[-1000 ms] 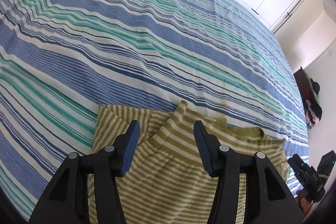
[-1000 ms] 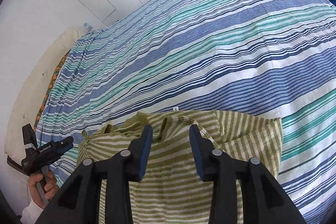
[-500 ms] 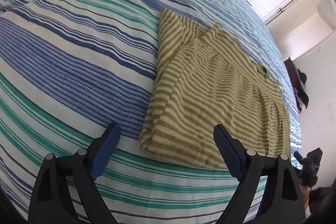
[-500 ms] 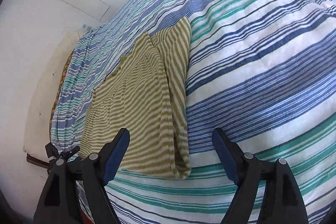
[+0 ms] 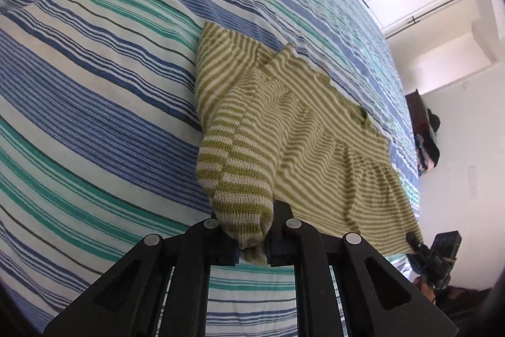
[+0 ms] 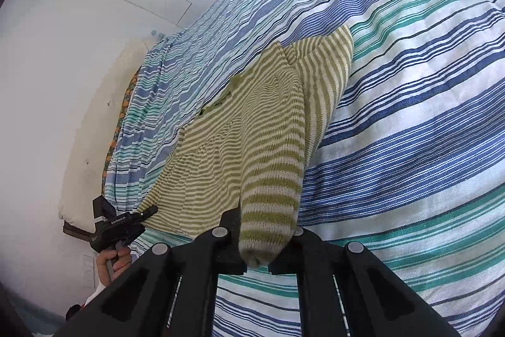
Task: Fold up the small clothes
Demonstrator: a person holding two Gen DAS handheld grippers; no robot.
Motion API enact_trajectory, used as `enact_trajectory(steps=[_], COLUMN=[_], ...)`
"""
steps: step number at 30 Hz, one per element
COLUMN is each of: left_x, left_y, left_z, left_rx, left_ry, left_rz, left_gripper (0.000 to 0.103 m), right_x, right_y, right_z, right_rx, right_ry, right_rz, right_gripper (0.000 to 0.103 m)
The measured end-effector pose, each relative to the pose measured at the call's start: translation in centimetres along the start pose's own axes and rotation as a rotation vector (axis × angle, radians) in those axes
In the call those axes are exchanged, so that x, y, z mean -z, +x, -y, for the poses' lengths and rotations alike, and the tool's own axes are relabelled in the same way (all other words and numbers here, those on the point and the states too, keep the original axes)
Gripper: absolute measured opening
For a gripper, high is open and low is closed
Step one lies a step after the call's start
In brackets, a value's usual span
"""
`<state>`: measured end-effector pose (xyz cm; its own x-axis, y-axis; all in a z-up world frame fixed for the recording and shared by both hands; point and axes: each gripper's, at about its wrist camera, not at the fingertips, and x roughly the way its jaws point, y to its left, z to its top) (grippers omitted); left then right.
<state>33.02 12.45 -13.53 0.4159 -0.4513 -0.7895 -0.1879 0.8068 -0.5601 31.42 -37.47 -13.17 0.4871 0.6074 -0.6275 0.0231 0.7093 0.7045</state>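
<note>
The finger pads were hidden by knit fabric. The left gripper (image 5: 252, 237) and the right gripper (image 6: 257, 245) each clamped a corner of the striped garment (image 5: 315, 141) on the bed (image 5: 94, 103).

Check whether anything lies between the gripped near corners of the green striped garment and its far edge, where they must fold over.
Nothing visible does. The left hand-held gripper and right hand-held gripper each pinch a near corner of the olive-and-cream striped knit garment; only its own cloth and the blue-green striped bedspread lie ahead.
</note>
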Motion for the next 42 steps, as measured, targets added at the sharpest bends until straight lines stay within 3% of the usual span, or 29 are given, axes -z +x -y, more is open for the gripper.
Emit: enact_trajectory(steps=[5, 8, 10, 12, 13, 14, 15, 16, 17, 18, 21, 26, 30, 32, 33, 35, 36, 37, 39, 42], left_x=[4.3, 8.2, 10.5, 12.4, 13.2, 14.0, 14.9, 15.8, 16.7, 17.5, 20.8, 27.1, 31.4, 32.8, 33.1, 33.0, 32.5, 31.9, 31.2, 32.1], left_y=[-4.4, -4.5, -3.6, -4.1, -4.9, -6.0, -6.9, -7.7, -8.2, -8.3, -6.6, -0.5, 5.1, 7.9, 9.2, 11.3, 12.2, 12.5, 11.8, 11.5], left_z=[-1.3, -2.9, -3.8, -3.5, -2.9, -2.0, -0.8, 0.7, 2.4, 4.2, 10.6, 20.8, 26.5, 28.8, 29.5, 30.4, 30.4, 30.2, 29.6, 29.4], left_rx=[0.015, -0.090, -0.185, -0.270, -0.285, -0.305, -0.329, -0.342, -0.340, -0.320, -0.248, -0.197, -0.171, -0.213, -0.238, -0.268, -0.288, -0.298, -0.239, -0.223], left_ry=[0.051, 0.112, 0.148, 0.196, 0.220, 0.256, 0.298, 0.346, 0.400, 0.462, 0.676, 1.022, 1.183, 1.237, 1.248, 1.224, 1.186, 1.131, 1.040, 1.057], left_rz=[-0.067, -0.122, -0.131, -0.082, -0.042, 0.008, 0.059, 0.101, 0.127, 0.139, 0.104, 0.056, -0.005, -0.007, 0.003, 0.008, -0.004, -0.004, 0.009, 0.024], left_gripper=[0.009, 0.013, 0.022, 0.026, 0.033, 0.038, 0.052, 0.066, 0.070, 0.073, 0.074, 0.074, 0.074, 0.074, 0.073, 0.044, 0.006, 0.006, 0.006, 0.006], right_x=[3.5, 7.4, 10.4, 12.5, 13.1, 13.6, 13.8, 14.0, 14.1, 13.9, 13.8, 14.5, 16.1, 16.0, 16.0, 15.9, 15.6, 15.5, 15.2, 12.3], right_y=[-3.9, -5.3, -4.8, -3.2, -2.7, -2.6, -3.1, -3.8, -4.5, -5.3, -7.7, -11.8, -14.3, -15.5, -15.9, -16.4, -16.1, -16.1, -16.0, -14.5], right_z=[-0.6, -0.5, -0.3, 0.5, 1.2, 2.0, 2.6, 3.1, 3.5, 3.8, 4.9, 7.0, 7.9, 8.0, 8.0, 8.1, 8.0, 8.2, 8.6, 8.7], right_rx=[-0.045, -0.056, 0.016, 0.097, 0.121, 0.117, 0.084, 0.055, 0.037, 0.026, 0.017, -0.045, -0.058, -0.086, -0.082, -0.098, -0.111, -0.116, -0.122, -0.156], right_ry=[-0.009, -0.020, -0.069, -0.073, -0.049, -0.011, 0.028, 0.063, 0.085, 0.096, 0.121, 0.170, 0.192, 0.182, 0.169, 0.166, 0.178, 0.189, 0.203, 0.215], right_rz=[-0.059, -0.114, -0.162, -0.186, -0.194, -0.187, -0.161, -0.130, -0.102, -0.075, -0.014, 0.122, 0.226, 0.264, 0.280, 0.292, 0.292, 0.292, 0.282, 0.213], right_gripper=[0.008, 0.008, 0.011, 0.021, 0.036, 0.041, 0.042, 0.052, 0.064, 0.068, 0.070, 0.070, 0.071, 0.071, 0.071, 0.071, 0.071, 0.071, 0.071, 0.071])
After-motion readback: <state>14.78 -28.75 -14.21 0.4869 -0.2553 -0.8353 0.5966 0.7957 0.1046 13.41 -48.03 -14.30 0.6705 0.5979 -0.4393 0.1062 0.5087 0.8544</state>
